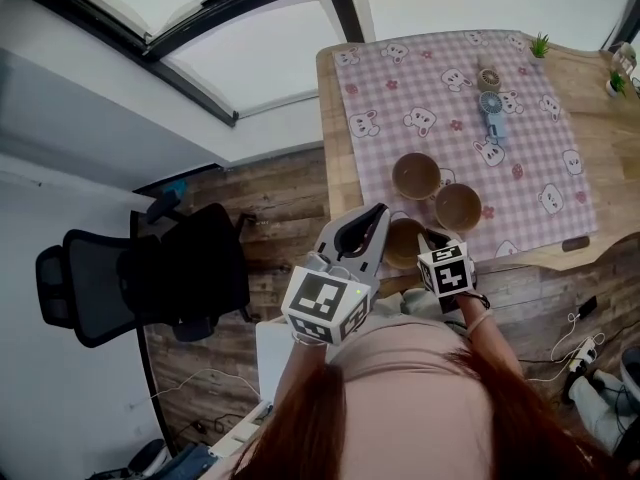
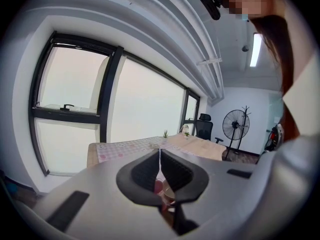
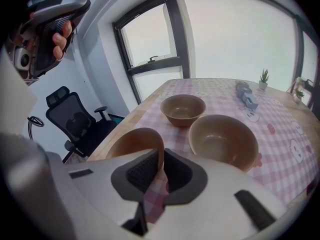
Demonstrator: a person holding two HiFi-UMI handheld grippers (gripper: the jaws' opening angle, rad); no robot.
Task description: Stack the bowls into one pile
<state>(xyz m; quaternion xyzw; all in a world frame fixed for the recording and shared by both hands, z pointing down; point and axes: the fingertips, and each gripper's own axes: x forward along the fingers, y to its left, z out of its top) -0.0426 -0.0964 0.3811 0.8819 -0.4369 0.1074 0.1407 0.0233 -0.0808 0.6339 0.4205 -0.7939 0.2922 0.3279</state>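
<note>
- Right gripper (image 3: 161, 159) is pressed onto the rim of the nearest bowl (image 3: 131, 143), one jaw inside the wall and one outside. The thin brown wall runs up between the pads.
- That bowl sits at the near edge of the bench (image 1: 598, 118), on the pink checked cloth (image 3: 280, 149), just left of the jaw line. From this angle I cannot tell whether it is lifted or resting.
- Two more bowls stand open side up beyond it. The middle bowl (image 3: 223, 138) is just beside the held one, ahead and to the right. The far bowl (image 3: 183, 108) stands just behind, close to the middle one.
- Handling, as a judgement:
  - The bowls look stiff, smooth and fairly light (whether ceramic or plastic is not clear).
  - A glossy wall held at one point on the rim may swing or slip in the pads.
  - The rim is the only sensible place to take hold, and the bowl should be kept level.
  - If ceramic, it would chip when dropped into another bowl, so it should be lowered gently.
- Left gripper (image 2: 160, 153) is held high off the bench and points toward the window (image 2: 75, 129). Its jaws are closed together with nothing between them.
</note>
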